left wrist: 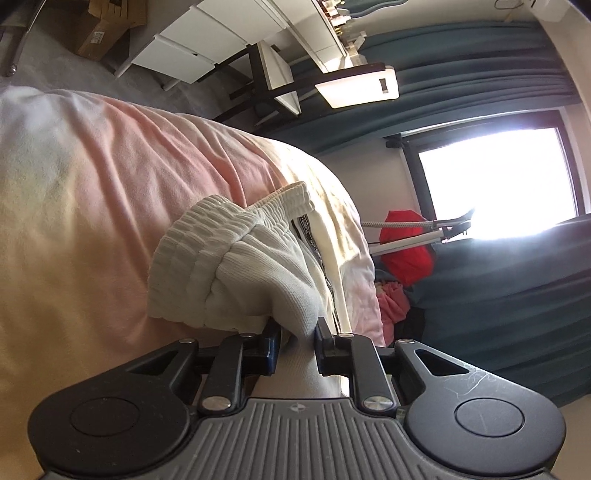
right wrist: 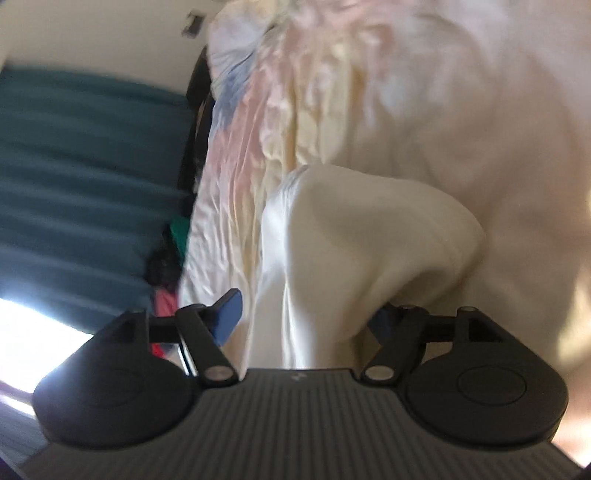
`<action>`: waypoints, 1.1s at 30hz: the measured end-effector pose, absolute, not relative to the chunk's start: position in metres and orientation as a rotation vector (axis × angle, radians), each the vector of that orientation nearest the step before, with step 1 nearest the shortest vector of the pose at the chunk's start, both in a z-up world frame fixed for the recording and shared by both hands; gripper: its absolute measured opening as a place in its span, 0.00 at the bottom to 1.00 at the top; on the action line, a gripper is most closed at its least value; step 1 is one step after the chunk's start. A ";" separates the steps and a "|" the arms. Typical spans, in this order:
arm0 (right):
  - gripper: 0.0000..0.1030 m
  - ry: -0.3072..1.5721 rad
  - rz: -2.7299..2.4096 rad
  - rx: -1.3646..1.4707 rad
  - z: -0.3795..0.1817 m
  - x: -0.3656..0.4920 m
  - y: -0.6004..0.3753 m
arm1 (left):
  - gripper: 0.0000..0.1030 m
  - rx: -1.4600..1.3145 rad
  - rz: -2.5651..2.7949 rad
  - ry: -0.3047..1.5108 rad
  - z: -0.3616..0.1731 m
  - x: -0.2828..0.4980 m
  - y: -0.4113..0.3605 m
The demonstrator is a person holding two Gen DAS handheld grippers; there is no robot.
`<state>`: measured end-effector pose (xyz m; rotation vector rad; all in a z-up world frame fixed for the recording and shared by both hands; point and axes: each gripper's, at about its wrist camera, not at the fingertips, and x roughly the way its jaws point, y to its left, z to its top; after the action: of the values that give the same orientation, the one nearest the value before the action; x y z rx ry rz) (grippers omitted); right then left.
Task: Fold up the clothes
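A white ribbed garment [left wrist: 229, 266] with an elastic waistband lies bunched on the pink and cream bed cover [left wrist: 110, 166]. My left gripper [left wrist: 297, 345] is shut on a fold of it, and the cloth fills the narrow gap between the dark pads. In the blurred right wrist view, a cream-white hump of the same garment [right wrist: 369, 229] rises between the fingers of my right gripper [right wrist: 306, 317]. That gripper stands wide open. Its blue left pad [right wrist: 229, 317] is clear of the cloth, and the right pad is mostly hidden behind the fabric.
The wrinkled bed cover [right wrist: 258, 147] runs on past the garment. Beyond the bed's edge are teal curtains [left wrist: 498, 295], a bright window [left wrist: 498, 173], a red bundle [left wrist: 406, 251], white drawers [left wrist: 207, 40] and a cardboard box [left wrist: 107, 29] on the grey floor.
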<state>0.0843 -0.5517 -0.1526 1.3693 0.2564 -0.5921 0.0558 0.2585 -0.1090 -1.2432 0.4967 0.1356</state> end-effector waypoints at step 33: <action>0.69 0.384 -0.604 0.555 -0.072 0.166 -0.511 | 0.22 -1.091 0.141 0.564 -0.111 0.059 0.236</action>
<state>0.1661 -0.5105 -0.0720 0.5553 0.3844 -0.6035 0.0594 0.2360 -0.1114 -1.0913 0.5642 0.1409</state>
